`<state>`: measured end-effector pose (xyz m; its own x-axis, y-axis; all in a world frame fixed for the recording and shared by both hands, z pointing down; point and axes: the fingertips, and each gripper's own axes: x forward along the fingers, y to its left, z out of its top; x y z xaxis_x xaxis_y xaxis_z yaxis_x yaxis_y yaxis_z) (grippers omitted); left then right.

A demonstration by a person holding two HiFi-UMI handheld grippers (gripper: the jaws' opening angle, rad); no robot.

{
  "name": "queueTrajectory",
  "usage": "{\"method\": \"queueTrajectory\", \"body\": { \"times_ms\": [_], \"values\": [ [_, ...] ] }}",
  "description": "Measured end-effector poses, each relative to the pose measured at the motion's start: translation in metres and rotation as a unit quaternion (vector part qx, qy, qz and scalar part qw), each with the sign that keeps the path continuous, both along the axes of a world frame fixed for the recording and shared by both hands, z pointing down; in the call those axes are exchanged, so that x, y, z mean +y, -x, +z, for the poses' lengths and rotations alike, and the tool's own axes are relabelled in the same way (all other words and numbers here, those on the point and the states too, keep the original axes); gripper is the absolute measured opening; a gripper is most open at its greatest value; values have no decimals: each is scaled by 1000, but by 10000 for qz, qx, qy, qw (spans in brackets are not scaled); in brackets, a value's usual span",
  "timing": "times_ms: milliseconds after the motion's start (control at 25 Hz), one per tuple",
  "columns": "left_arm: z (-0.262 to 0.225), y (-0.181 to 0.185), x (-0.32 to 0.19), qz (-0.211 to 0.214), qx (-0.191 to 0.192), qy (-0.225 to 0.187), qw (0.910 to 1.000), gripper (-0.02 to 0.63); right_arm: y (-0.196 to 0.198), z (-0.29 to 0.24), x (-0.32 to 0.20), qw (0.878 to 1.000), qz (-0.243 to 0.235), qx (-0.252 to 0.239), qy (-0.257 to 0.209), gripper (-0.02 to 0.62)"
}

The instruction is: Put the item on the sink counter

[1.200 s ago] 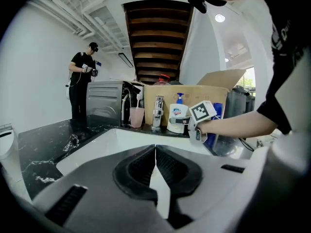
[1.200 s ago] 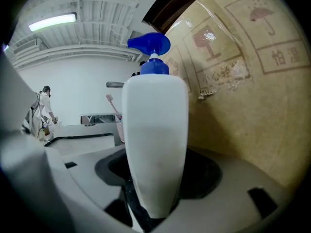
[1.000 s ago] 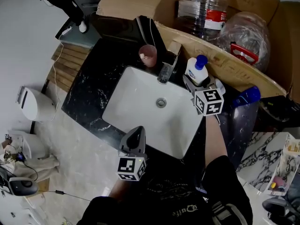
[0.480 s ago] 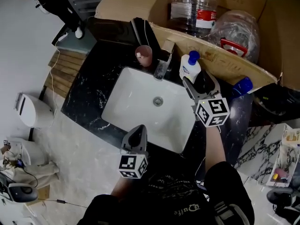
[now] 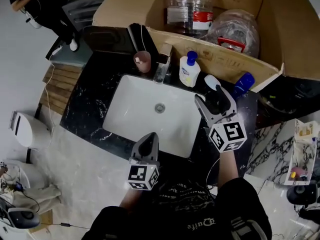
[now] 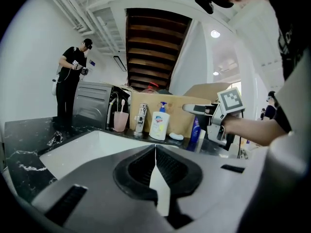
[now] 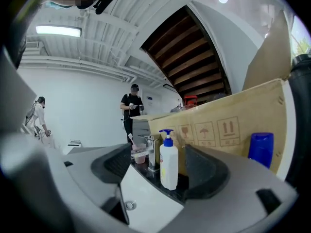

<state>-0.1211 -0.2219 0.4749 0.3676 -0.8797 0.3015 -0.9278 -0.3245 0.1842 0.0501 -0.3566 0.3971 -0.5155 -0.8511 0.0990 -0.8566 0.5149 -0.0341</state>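
A white soap bottle with a blue pump (image 5: pixel 189 70) stands upright on the black marble sink counter (image 5: pixel 90 99), just right of the faucet (image 5: pixel 161 72). My right gripper (image 5: pixel 212 95) hovers over the counter's right side, a short way back from the bottle. Its jaws have just been opening and stand open with nothing between them. In the right gripper view the bottle (image 7: pixel 168 161) is framed by the jaws but lies beyond them. My left gripper (image 5: pixel 149 141) hangs by the basin's near edge, jaws shut and empty.
A pink cup with a toothbrush (image 5: pixel 143 61) stands left of the faucet. A blue bottle (image 5: pixel 244 83) and a small white object (image 5: pixel 210 80) sit on the right of the counter. A large cardboard box (image 5: pixel 125 9) holding plastic bottles rises behind it. The white basin (image 5: pixel 135 109) fills the middle.
My right gripper has drawn back and up from the soap bottle, which stays standing on the counter. The left gripper has shifted only slightly.
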Motion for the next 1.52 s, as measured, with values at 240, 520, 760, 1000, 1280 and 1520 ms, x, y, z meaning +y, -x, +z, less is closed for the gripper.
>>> {"method": "queueTrajectory", "body": {
  "times_ms": [240, 520, 760, 1000, 1280, 1520],
  "values": [
    [-5, -20, 7, 303, 150, -81, 9994, 8, -14, 13, 42, 9997, 159, -17, 201, 337],
    [-11, -36, 14, 555, 232, -215, 9980, 8, -23, 25, 87, 9989, 328, -172, 293, 336],
    [-8, -45, 20, 698, 292, -219, 9969, 8, -27, 37, 117, 9980, 485, -209, 341, 336],
    [-7, -52, 24, 771, 311, -270, 9962, 8, -23, 58, 143, 9975, 522, -175, 431, 336],
    [-9, -58, 25, 846, 314, -317, 9954, 8, -18, 61, 152, 9984, 452, -59, 330, 213],
    [-9, -67, 26, 947, 327, -352, 9943, 8, -24, 56, 153, 9979, 573, -172, 262, 48]
  ]
}}
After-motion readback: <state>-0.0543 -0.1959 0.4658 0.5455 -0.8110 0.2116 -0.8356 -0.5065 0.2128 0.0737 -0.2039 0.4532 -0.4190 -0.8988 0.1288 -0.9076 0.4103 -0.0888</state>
